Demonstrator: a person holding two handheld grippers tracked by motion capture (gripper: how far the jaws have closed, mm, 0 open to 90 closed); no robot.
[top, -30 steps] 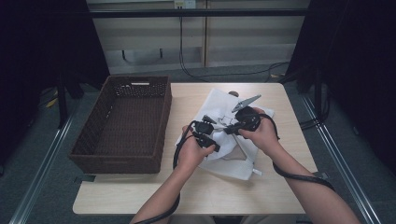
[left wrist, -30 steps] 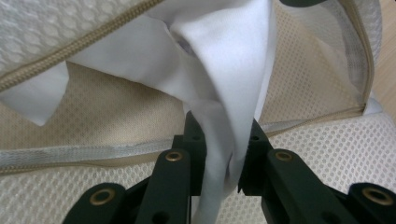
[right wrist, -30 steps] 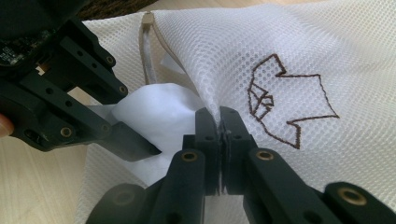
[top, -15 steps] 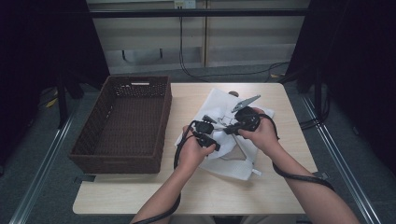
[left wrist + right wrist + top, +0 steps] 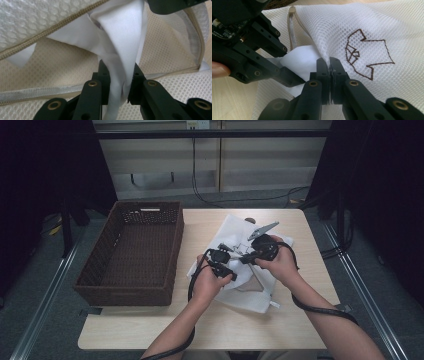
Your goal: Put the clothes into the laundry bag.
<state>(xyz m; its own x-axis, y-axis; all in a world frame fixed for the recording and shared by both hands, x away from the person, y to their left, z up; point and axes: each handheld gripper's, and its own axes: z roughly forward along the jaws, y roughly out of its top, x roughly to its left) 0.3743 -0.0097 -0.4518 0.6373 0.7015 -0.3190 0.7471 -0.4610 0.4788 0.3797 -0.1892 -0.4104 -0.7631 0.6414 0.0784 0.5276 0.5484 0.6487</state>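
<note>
Mesh of a white laundry bag (image 5: 240,270), lying on the surface (image 5: 150,330) just right of the wicker basket (image 5: 135,250), is being pinched by the tightly closed right hand-held gripper (image 5: 329,65); white cloth (image 5: 120,57) at the bag's opening is being clamped by the left hand-held gripper (image 5: 119,72).
</note>
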